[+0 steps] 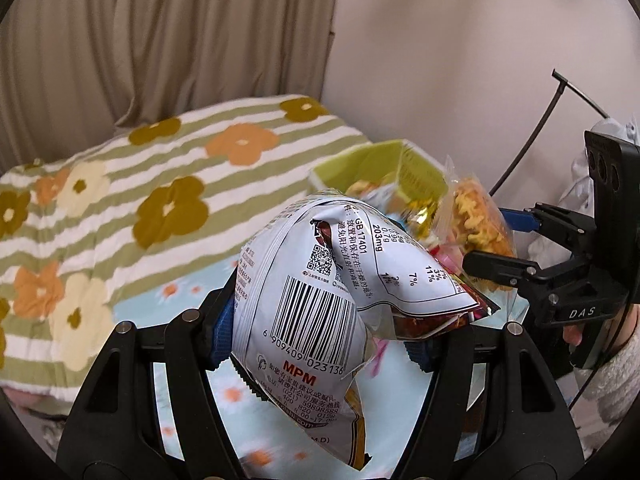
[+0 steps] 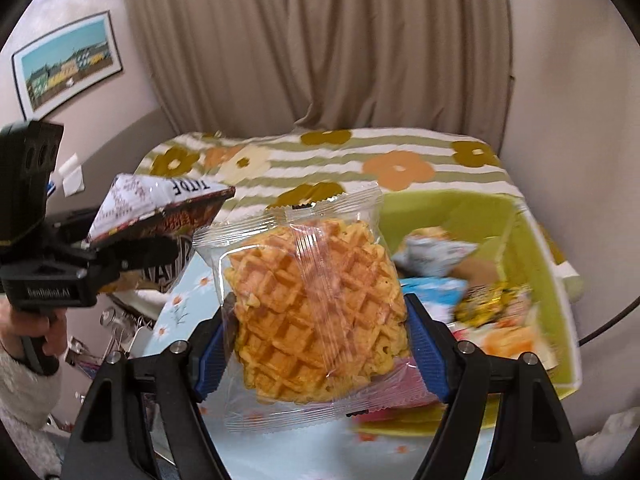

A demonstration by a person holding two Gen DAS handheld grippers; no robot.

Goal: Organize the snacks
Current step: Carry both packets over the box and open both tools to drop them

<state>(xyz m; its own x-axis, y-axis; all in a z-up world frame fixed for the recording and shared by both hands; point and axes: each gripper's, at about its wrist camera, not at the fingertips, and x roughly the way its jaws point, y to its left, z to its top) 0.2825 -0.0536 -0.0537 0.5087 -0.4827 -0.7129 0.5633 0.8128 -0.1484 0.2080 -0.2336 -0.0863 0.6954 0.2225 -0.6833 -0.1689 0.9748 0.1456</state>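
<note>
My left gripper [image 1: 320, 340] is shut on a crumpled white snack bag [image 1: 312, 304] with a barcode, held up in the air. In the right wrist view the same bag [image 2: 160, 204] sticks out of the left gripper [image 2: 132, 236] at the left. My right gripper [image 2: 320, 356] is shut on a clear packet of waffles [image 2: 316, 300], its blue pads [image 2: 428, 356] pressing both sides. The left wrist view has that waffle packet [image 1: 476, 220] in the right gripper [image 1: 492, 240] at the right. A green box [image 2: 460, 212] below and right holds several wrapped snacks [image 2: 492, 304]; its rim [image 1: 360, 156] shows behind the bag.
A green-striped blanket with flowers [image 1: 160, 184] covers the bed behind. A light-blue flowered cloth [image 2: 180, 304] lies under both grippers. Beige curtains [image 2: 320, 40] hang at the back. A framed picture [image 2: 68, 64] is on the left wall, with clutter [image 2: 116, 324] on the floor below.
</note>
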